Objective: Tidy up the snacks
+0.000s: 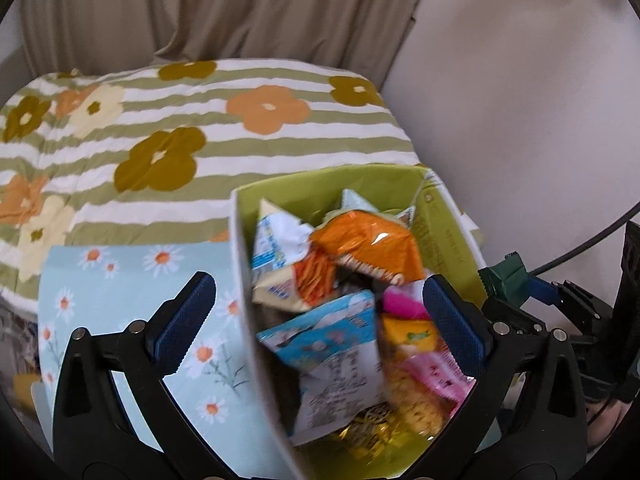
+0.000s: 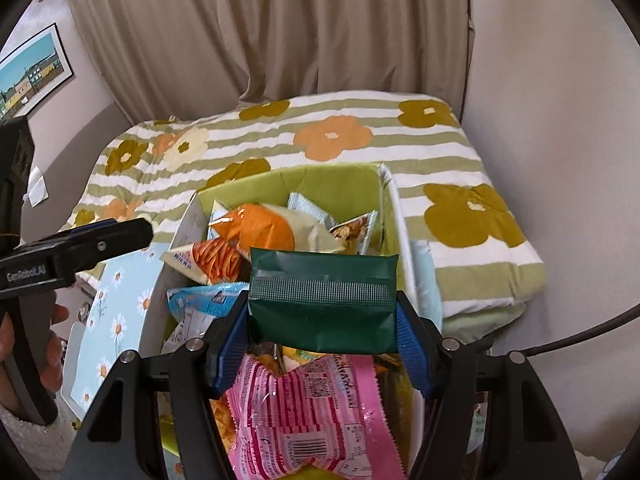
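A storage box with a green lining and a blue daisy-print outside holds several snack packets: an orange one, blue-and-white ones and a pink one. My left gripper is open, its fingers straddling the box's left wall. My right gripper is shut on a dark green packet and holds it just above the box. The right gripper and green packet also show at the right edge of the left wrist view. The left gripper's finger shows in the right wrist view.
The box rests against a folded green-and-white striped floral quilt, also in the right wrist view. Beige curtains hang behind. A framed picture is on the left wall. A white wall stands to the right.
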Tool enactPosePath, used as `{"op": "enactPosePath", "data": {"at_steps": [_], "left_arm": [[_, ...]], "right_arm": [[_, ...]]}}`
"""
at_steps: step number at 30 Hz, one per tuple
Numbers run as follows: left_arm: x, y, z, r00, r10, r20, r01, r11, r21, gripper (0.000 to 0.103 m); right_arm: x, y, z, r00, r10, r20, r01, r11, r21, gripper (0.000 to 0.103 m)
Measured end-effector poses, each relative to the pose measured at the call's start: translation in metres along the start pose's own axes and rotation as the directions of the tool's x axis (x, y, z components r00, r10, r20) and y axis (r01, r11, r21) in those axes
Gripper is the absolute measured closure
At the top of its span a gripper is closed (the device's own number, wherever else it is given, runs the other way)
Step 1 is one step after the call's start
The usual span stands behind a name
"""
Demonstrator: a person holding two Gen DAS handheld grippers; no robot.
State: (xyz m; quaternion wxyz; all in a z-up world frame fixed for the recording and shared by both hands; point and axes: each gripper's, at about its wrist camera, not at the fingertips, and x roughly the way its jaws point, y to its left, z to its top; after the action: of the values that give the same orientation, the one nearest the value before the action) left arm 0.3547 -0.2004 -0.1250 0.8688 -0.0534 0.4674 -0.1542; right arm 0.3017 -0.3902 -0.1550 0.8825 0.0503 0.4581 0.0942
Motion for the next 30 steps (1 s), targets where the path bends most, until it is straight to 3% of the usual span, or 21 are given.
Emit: {"op": "enactPosePath", "data": {"at_steps": [4, 6, 8, 14, 21, 30], "left_arm": [[-0.002, 0.017, -0.012, 0.999, 0.040, -0.006, -0.040, 0.998, -0.046, 0.000], [-0.004, 0.025, -0.021, 0.998, 0.057, -0.016, -0.058, 0.996, -0.069, 0.000], [-0.007, 0.031, -0.028, 0.997, 0.078, -0.020, -0.079, 0.994, -0.077, 0.000], [-0.034, 0.046, -0.053, 0.994, 0.108, -0.004, -0.108, 0.990, -0.093, 0.000], [-0.101, 0.055, -0.072, 0.988, 0.110, 0.107, -0.105, 0.993, -0.052, 0.000], [-0.220, 0.057, -0.115, 0.939, 0.143, 0.312, -0.155, 0.988, 0.011, 0.000]], "right_arm": [[0.015, 0.007, -0.002, 0.999, 0.024, -0.022, -0.024, 0.999, -0.023, 0.037], [0.021, 0.009, -0.005, 0.999, 0.028, -0.031, -0.029, 0.999, -0.024, 0.028], [0.024, 0.010, -0.007, 0.999, 0.029, -0.045, -0.030, 0.999, -0.026, 0.000], [-0.001, 0.024, -0.017, 0.999, -0.003, 0.035, 0.005, 0.999, -0.044, 0.000], [-0.054, 0.062, -0.029, 0.990, -0.037, 0.137, 0.043, 0.998, -0.037, 0.000], [-0.141, 0.129, -0.062, 0.944, -0.103, 0.314, 0.116, 0.993, -0.024, 0.000]]}}
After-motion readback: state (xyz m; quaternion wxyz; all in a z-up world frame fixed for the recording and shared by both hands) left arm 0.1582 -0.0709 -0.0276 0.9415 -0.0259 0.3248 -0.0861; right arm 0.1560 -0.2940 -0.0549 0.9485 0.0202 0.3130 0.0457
